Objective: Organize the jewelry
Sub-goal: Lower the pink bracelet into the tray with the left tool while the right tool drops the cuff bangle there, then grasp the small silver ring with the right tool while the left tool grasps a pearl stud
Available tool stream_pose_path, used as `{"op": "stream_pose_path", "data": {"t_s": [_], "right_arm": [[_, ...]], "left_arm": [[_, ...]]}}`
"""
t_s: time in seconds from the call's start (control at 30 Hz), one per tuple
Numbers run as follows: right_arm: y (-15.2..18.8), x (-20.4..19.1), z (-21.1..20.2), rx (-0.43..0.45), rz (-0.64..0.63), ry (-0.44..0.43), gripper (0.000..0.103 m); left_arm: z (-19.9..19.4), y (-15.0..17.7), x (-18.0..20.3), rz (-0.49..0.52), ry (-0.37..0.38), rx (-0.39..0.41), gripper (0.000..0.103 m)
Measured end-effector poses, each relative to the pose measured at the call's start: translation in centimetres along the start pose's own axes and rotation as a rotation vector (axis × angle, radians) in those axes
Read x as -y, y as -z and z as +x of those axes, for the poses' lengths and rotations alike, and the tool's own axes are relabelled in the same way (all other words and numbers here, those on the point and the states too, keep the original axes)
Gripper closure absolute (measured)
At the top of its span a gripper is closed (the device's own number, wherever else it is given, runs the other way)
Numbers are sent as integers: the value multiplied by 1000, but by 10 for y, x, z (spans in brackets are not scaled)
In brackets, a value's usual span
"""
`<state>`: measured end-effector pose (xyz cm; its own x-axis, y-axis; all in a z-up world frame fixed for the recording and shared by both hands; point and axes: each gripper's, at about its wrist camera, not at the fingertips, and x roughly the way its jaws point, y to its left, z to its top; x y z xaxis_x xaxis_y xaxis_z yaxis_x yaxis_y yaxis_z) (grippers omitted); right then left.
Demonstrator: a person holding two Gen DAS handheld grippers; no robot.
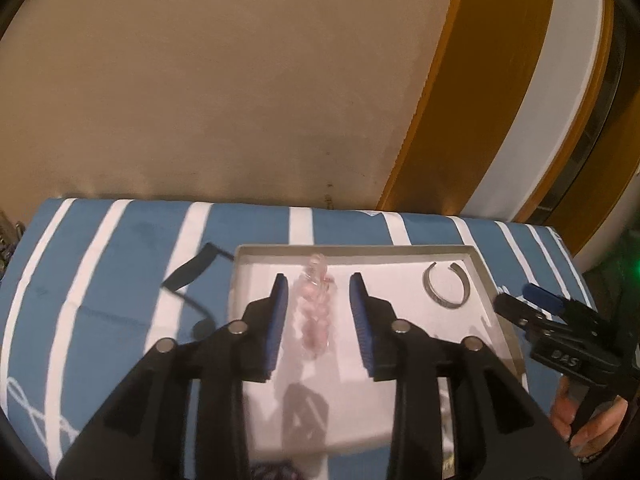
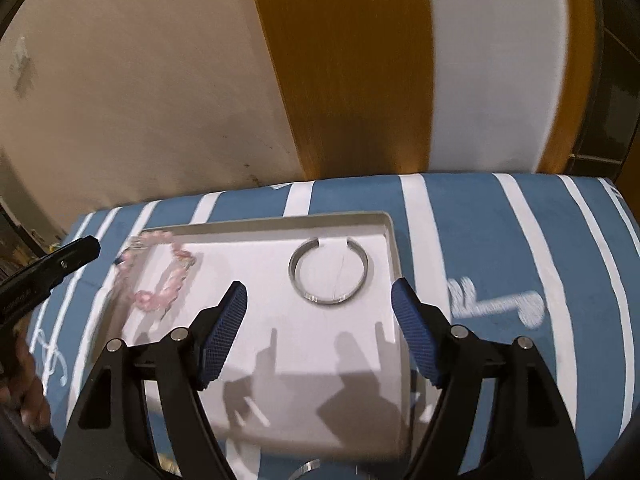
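A pink bead bracelet [image 1: 314, 312], blurred, lies lengthwise on the white tray [image 1: 360, 249] between the blue pads of my left gripper [image 1: 318, 280]. A gap shows on each side of it, so the gripper is open. A silver open cuff bangle [image 1: 440, 302] rests in the tray's far right corner. In the right wrist view my right gripper [image 2: 319, 285] stands wide open over the tray [image 2: 280, 222] with nothing between its fingers. The cuff [image 2: 320, 298] lies just ahead of it, and the pink bracelet [image 2: 154, 300] sits at the tray's left side.
The tray sits on a blue cloth with white stripes [image 1: 120, 280]. A black strap [image 1: 192, 272] lies on the cloth left of the tray. A beige wall and a wooden door frame [image 1: 500, 80] rise behind. A hand [image 1: 592, 432] holds the right gripper [image 1: 516, 296].
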<state>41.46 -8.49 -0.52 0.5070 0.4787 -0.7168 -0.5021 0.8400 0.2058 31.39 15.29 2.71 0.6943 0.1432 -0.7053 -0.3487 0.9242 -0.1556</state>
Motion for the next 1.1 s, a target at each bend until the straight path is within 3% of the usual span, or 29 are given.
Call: {"op": "stream_pose_path", "data": {"t_s": [0.07, 0.27, 0.5, 0.9, 1.1], "right_arm": [[10, -1, -14, 15, -4, -7, 27], [50, -8, -57, 40, -11, -36, 27], [97, -21, -97, 75, -51, -26, 27], [163, -32, -120, 142, -146, 43, 31], [182, -33, -105, 86, -167, 47, 36]], "left_arm": [[-17, 6, -5, 7, -11, 16, 58], [-72, 33, -25, 9, -56, 47, 45], [-121, 89, -50, 11, -112, 72, 37], [-138, 183, -63, 39, -147, 57, 31], [-132, 209, -59, 59, -129, 43, 30]]}}
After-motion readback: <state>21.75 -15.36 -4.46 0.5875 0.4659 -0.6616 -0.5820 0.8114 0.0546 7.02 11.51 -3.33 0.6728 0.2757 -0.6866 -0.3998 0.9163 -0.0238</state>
